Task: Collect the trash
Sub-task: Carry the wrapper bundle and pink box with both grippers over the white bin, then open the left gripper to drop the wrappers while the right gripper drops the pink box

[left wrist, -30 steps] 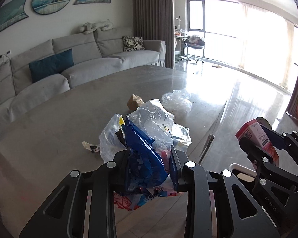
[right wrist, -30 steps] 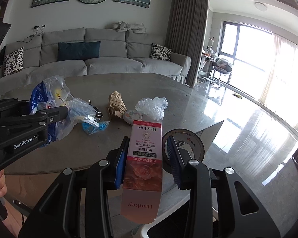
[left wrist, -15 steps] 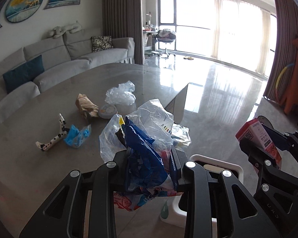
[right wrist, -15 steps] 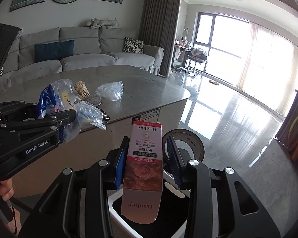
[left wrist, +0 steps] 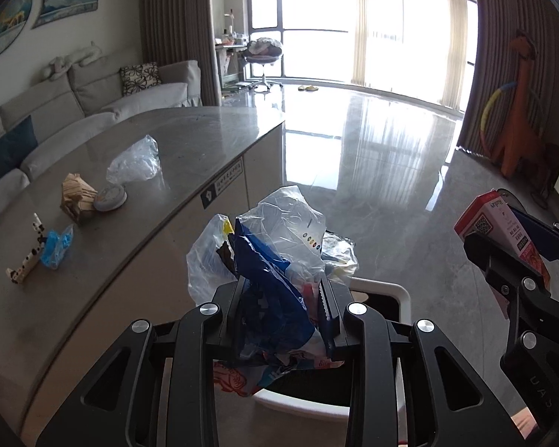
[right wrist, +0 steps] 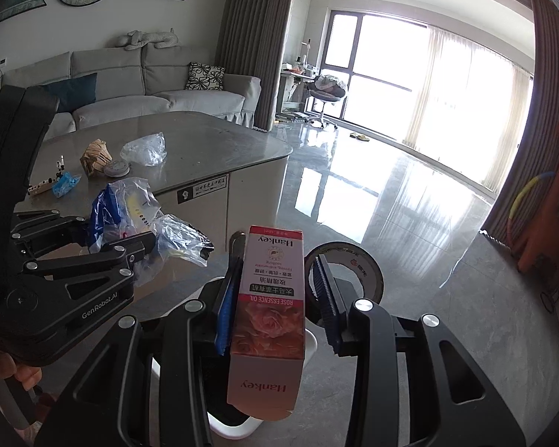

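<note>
While the bundle of plastic wrappers (left wrist: 275, 260) sits clamped in the left tool (left wrist: 283, 309) above the white bin (left wrist: 398, 290), the right tool (right wrist: 275, 298) grips a pink carton (right wrist: 268, 313) over the same bin, with what seems to be a tape roll (right wrist: 354, 264) behind one finger. This looks like the drop step: both tools need only release. More scraps (left wrist: 134, 160) wait on the table (left wrist: 205, 130).

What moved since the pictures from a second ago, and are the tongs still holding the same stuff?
Both tongs swung off the grey table and now hang over the white bin with its black liner. Nothing was let go: the left tongs still clamp the crumpled blue and clear plastic bags, the right tongs the pink rose-oil carton. Table litter stayed put.
</note>
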Demonstrator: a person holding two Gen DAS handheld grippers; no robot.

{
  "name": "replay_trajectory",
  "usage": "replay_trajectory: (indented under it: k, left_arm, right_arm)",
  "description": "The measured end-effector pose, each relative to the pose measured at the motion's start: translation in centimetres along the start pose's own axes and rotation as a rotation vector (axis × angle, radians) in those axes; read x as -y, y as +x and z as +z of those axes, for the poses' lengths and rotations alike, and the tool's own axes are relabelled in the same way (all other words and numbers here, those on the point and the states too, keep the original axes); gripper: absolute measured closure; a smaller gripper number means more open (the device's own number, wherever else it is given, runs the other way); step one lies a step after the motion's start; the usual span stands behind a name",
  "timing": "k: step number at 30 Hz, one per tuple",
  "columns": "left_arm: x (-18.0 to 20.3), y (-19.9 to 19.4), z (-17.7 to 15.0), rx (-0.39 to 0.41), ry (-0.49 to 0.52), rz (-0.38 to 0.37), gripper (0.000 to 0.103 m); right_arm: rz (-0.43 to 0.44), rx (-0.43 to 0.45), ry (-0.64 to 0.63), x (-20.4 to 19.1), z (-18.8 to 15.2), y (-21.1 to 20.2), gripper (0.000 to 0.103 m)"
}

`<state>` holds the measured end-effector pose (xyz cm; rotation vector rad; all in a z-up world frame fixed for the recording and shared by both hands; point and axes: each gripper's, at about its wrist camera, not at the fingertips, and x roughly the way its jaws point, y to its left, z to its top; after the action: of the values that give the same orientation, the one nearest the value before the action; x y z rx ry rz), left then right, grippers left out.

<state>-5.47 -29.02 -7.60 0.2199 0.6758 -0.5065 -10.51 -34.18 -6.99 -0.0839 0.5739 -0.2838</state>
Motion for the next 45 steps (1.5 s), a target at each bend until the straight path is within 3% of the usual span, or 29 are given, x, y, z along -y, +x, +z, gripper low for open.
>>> replay_trajectory:
  k: [13,25,27,29,31,34,45]
  left_arm:
    - [3.1,4.8,-2.3,-0.098,0.040,-0.046,0.071]
    - [3.3,8.0,-3.6,-0.158,0.053,-0.041,0.070]
    - [3.3,8.5,-3.7,-0.171,0.054,-0.045,0.063]
    - [3.3,8.8,-3.7,-0.179,0.055,-0.051,0.048]
    - [3.3,8.7,-3.8,-0.165,0.061,-0.037,0.022]
    - [3.1,8.1,-3.7,-0.136,0.045,-0.028,0.008]
    - [1.7,6.7,-3.0,-0.096,0.034,0.016,0.003]
  right_arm:
    - [-0.032,-0.041,0.023,1.1,-2.0,1.1,0.063]
    - [-0.026,-0.078,0.027,0.7,-2.1,3.6,0.063]
    - [-0.024,-0.083,0.024,0.7,-2.3,3.9,0.063]
    - [-0.026,-0.086,0.019,0.7,-2.1,4.0,0.063]
    - [-0.024,-0.087,0.021,0.7,-2.2,4.1,0.063]
    - [-0.025,-0.088,0.022,0.7,-1.9,4.4,0.063]
    - [-0.020,-0.078,0.015,0.5,-2.0,4.0,0.063]
